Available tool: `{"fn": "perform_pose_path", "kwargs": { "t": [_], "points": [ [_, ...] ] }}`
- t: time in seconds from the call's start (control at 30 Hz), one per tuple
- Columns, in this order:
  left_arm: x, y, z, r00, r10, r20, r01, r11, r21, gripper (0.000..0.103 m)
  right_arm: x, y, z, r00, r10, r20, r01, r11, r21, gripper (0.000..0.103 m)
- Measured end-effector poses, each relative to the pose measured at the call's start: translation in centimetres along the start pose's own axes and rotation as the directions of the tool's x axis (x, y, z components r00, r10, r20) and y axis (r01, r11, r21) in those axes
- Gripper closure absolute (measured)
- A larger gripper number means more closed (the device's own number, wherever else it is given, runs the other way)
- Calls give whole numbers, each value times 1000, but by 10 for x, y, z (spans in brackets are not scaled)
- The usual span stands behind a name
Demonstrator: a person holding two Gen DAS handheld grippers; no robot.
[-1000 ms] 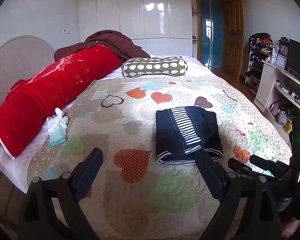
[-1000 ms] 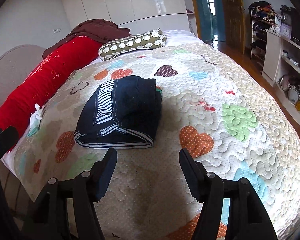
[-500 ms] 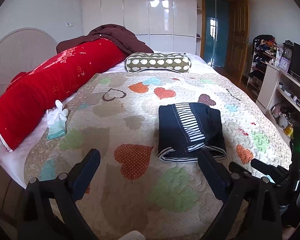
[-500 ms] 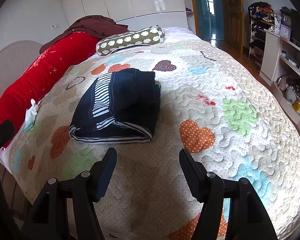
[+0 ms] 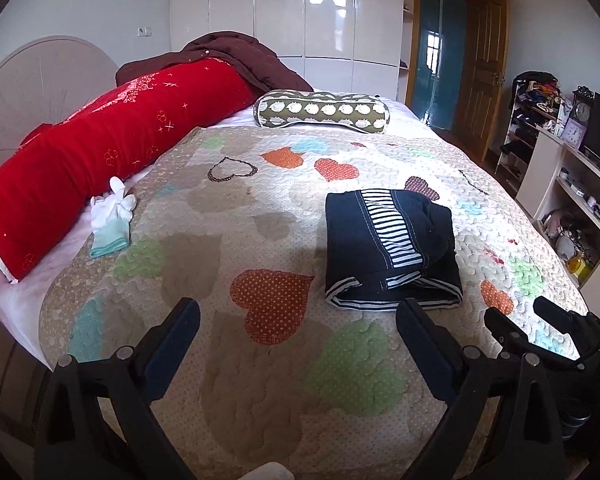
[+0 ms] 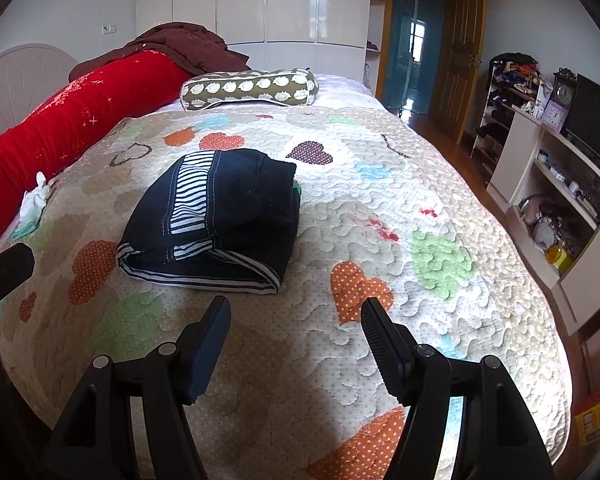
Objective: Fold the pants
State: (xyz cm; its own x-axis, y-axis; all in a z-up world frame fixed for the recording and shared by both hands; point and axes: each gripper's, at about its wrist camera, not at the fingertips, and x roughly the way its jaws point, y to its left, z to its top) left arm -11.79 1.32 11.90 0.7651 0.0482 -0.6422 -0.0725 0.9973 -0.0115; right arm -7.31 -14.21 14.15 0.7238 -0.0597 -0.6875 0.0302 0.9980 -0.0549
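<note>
On the bed, towards its middle, we find the pants (image 5: 392, 250) already folded into a compact dark bundle. A band of black-and-white stripes runs down the top layer. A striped hem edges the side nearest us. They lie flat on the quilt (image 5: 260, 380), which is cream with patchwork hearts in orange, green and blue.

We note the left gripper (image 5: 298, 318) low over the near part of the quilt. Its jaws stand wide apart with nothing between them. Its right finger sits just short of the bundle's near hem in this view, apart from it.

The right gripper (image 6: 296, 316) also hangs over the quilt, on our side of the pants. Its jaws are open and empty, and they have just been opening a little further. The bundle lies beyond its left finger, not touching it.

Along the left edge of the bed we see a long red bolster (image 5: 100, 152). A dark brown cloth (image 5: 236, 54) is heaped at its far end. A white and mint glove (image 5: 112, 220) lies just beside the bolster. A green patterned pillow (image 5: 320, 112) lies across the far end of the quilt, well apart from the pants.

Beyond the bed stand glossy white wardrobes (image 5: 300, 12) and a wooden door (image 5: 484, 68). At the right are shelves (image 6: 556, 176) holding small items we cannot make out.
</note>
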Motion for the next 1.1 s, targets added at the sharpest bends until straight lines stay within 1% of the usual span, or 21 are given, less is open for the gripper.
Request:
{"fn": "perform_pose_path", "kwargs": {
  "t": [0.1, 0.2, 0.4, 0.5, 0.73, 1.1],
  "points": [
    [-1, -2, -1, 1000, 16, 8, -16, 1000, 13, 5, -3, 0, 0, 999, -33, 17, 33, 999, -14, 31],
    [2, -4, -3, 1000, 16, 0, -16, 1000, 25, 5, -5, -1, 1, 998, -65, 26, 65, 998, -13, 31],
    [9, -3, -7, 999, 7, -32, -7, 1000, 23, 5, -2, -4, 1, 994, -112, 17, 112, 994, -16, 31],
    [13, -3, -9, 999, 10, -45, -9, 1000, 23, 5, -1, -7, 0, 993, -119, 5, 119, 993, -10, 31],
    [22, -1, -14, 996, -11, -87, 11, 1000, 7, 5, 2, -6, -2, 990, -141, -1, 141, 990, -23, 31],
    [28, -2, -18, 994, -12, -109, 13, 1000, 8, 5, 5, -3, -5, 989, -148, -14, 148, 988, -36, 30]
  ]
}}
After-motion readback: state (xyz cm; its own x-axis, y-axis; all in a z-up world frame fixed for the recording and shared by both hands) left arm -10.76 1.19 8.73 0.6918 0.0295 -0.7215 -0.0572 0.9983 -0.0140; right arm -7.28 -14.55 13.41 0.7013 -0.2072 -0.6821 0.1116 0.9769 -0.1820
